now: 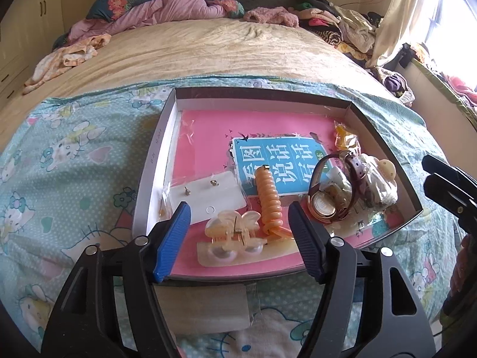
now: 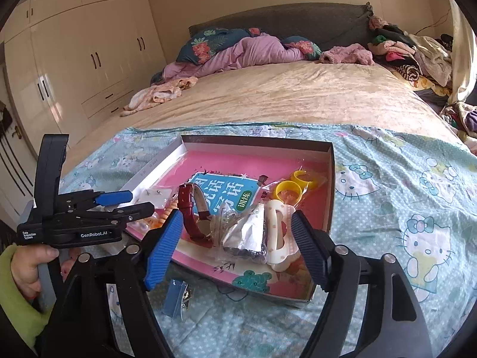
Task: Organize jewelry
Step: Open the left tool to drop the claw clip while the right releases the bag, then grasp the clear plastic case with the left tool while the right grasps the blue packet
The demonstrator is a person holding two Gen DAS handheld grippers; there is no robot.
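Observation:
A shallow cardboard box (image 1: 155, 161) (image 2: 331, 185) lies on the bed, lined with a pink book. In it lie an earring card (image 1: 205, 194), a peach hair claw (image 1: 235, 223), a pearl earring pack (image 1: 229, 253), an orange spiral cord (image 1: 268, 197), a rose-gold watch with a maroon strap (image 1: 325, 203) (image 2: 190, 208), yellow rings in plastic (image 2: 295, 188), a white hair clip (image 2: 277, 232) and a clear bag of jewelry (image 2: 244, 235). My left gripper (image 1: 238, 211) is open and empty, above the hair claw. My right gripper (image 2: 235, 223) is open and empty, above the bag.
The box rests on a Hello Kitty sheet (image 1: 74, 155). A blue packet (image 2: 177, 298) lies on the sheet before the box. Clothes (image 2: 411, 50) pile at the bed's far right, pillows and a pink quilt (image 2: 238, 50) at the head. Wardrobes (image 2: 74, 59) stand to the left.

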